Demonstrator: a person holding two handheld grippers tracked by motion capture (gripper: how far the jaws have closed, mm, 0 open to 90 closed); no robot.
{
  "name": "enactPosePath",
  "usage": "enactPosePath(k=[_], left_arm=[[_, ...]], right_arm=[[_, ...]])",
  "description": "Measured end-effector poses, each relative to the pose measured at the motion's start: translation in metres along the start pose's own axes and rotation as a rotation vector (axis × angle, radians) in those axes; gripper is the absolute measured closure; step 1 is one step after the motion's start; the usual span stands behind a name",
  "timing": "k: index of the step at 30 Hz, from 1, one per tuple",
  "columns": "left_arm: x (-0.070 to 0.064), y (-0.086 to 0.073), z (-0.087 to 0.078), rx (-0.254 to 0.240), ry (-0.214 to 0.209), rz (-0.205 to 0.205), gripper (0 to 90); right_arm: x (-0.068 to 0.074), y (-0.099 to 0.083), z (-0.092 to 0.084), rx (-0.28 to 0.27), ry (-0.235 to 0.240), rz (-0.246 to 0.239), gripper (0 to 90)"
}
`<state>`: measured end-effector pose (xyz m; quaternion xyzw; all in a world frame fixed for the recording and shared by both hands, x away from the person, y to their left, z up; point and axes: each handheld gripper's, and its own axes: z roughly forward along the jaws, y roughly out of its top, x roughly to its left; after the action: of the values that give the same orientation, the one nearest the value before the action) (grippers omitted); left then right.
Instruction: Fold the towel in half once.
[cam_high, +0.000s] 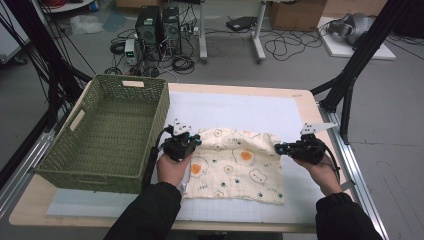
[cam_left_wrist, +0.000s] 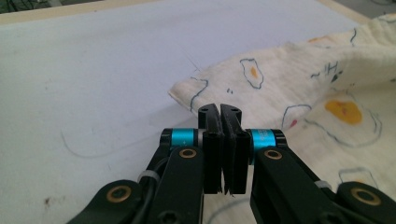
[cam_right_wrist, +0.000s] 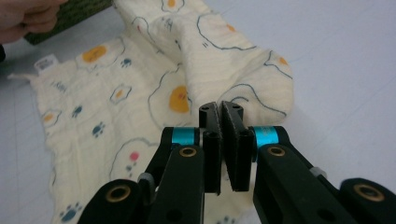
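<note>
A cream cloth (cam_high: 235, 165) printed with fried eggs and paw marks lies spread on the white mat. My left gripper (cam_high: 197, 141) sits at the cloth's far left corner, jaws closed on its edge (cam_left_wrist: 219, 111); the cloth (cam_left_wrist: 303, 93) rises in a fold to the right of them. My right gripper (cam_high: 276, 148) is at the far right corner, its jaws pinching a raised fold (cam_right_wrist: 219, 107) of the cloth (cam_right_wrist: 140, 93). A small white label (cam_right_wrist: 45, 62) shows at the cloth's near left corner.
A green woven basket (cam_high: 160, 115), nothing in it, stands on the table's left side, close beside my left hand (cam_right_wrist: 23, 18). The white mat (cam_high: 240, 107) is bare beyond the cloth. Black tripod legs (cam_high: 350, 85) stand by the table's right edge.
</note>
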<state>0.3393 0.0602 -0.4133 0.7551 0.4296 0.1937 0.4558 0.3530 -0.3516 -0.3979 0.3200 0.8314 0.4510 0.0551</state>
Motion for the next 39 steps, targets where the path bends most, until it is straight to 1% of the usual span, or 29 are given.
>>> enactPosePath(k=[2,4,7,8,9,10,12,14,16,17,18,19,20,21,22,24,27,29,30,31,32,34,35,36,37,38,39], left_arm=[[-0.003,-0.01,-0.002,0.028,-0.012,0.003,87.0],[-0.006,-0.02,-0.005,0.044,-0.006,0.021,87.1],[-0.005,-0.033,-0.008,0.086,-0.02,0.004,87.0],[-0.005,-0.036,-0.007,0.117,-0.028,0.006,86.8],[-0.004,-0.039,-0.006,0.138,-0.04,0.003,86.4],[-0.003,-0.04,-0.007,0.148,-0.057,-0.002,85.6],[-0.002,-0.039,-0.008,0.149,-0.074,-0.022,79.5],[-0.003,-0.035,-0.01,0.147,-0.087,-0.016,72.0],[-0.005,-0.03,-0.011,0.145,-0.087,-0.023,63.1],[-0.005,-0.027,-0.012,0.15,-0.09,-0.028,60.7],[-0.005,-0.024,-0.012,0.157,-0.086,-0.038,56.7],[-0.005,-0.02,-0.011,0.16,-0.079,-0.052,53.5],[-0.005,-0.018,-0.011,0.159,-0.079,-0.052,51.9],[-0.005,-0.014,-0.01,0.148,-0.075,-0.05,51.8],[-0.005,-0.01,-0.009,0.146,-0.071,-0.056,51.8],[-0.005,-0.003,-0.006,0.138,-0.077,-0.065,50.4],[-0.006,0.008,0.001,0.136,-0.062,-0.055,51.2],[-0.005,0.012,0.008,0.14,-0.055,-0.065,53.2],[-0.004,0.012,0.013,0.152,-0.058,-0.07,55.3],[-0.003,0.012,0.018,0.173,-0.056,-0.077,55.5],[-0.001,0.01,0.024,0.193,-0.063,-0.092,55.8],[0.002,0.006,0.033,0.233,-0.085,-0.119,58.3],[0.004,0.004,0.036,0.248,-0.094,-0.115,61.8],[0.003,0.003,0.037,0.25,-0.1,-0.104,68.8],[0.002,0.002,0.037,0.252,-0.101,-0.077,74.7],[0.001,0.003,0.037,0.25,-0.1,-0.068,81.6],[0.001,0.003,0.037,0.243,-0.106,-0.074,85.0]], right_arm=[[0.004,-0.011,-0.002,0.007,0.009,0.011,86.5],[0.007,-0.022,-0.002,0.02,0.011,0.022,86.4],[0.013,-0.037,0.002,0.071,0.025,0.025,86.0],[0.014,-0.04,0.003,0.076,0.025,0.029,85.7],[0.016,-0.043,0.004,0.08,0.033,0.041,84.3],[0.016,-0.045,0.006,0.085,0.037,0.042,80.6],[0.016,-0.045,0.006,0.096,0.041,0.05,73.4],[0.014,-0.043,0.002,0.079,0.016,0.065,61.3],[0.011,-0.039,-0.002,0.052,0.007,0.078,53.4],[0.01,-0.035,-0.005,0.034,-0.023,0.072,49.6],[0.009,-0.03,-0.007,0.028,-0.042,0.075,46.8],[0.008,-0.026,-0.007,0.019,-0.049,0.072,46.0],[0.007,-0.022,-0.006,0.014,-0.051,0.069,45.8],[0.007,-0.021,-0.005,0.013,-0.052,0.069,45.8],[0.006,-0.018,-0.002,0.021,-0.048,0.069,45.9],[0.004,-0.016,0.006,0.045,-0.043,0.063,47.0],[0.003,-0.015,0.016,0.055,-0.041,0.059,47.5],[0.002,-0.015,0.02,0.045,-0.03,0.067,50.6],[0.001,-0.015,0.023,0.045,-0.02,0.074,52.2],[0.0,-0.015,0.027,0.051,-0.02,0.071,54.9],[0.001,-0.015,0.029,0.064,-0.016,0.071,57.3],[0.0,-0.015,0.035,0.083,-0.008,0.067,58.4],[-0.001,-0.015,0.037,0.081,-0.006,0.063,59.4],[-0.001,-0.016,0.039,0.085,0.0,0.063,62.2],[0.0,-0.016,0.039,0.089,0.008,0.064,65.0],[0.0,-0.017,0.041,0.096,0.016,0.054,69.2],[0.0,-0.017,0.042,0.101,0.022,0.045,72.8]])
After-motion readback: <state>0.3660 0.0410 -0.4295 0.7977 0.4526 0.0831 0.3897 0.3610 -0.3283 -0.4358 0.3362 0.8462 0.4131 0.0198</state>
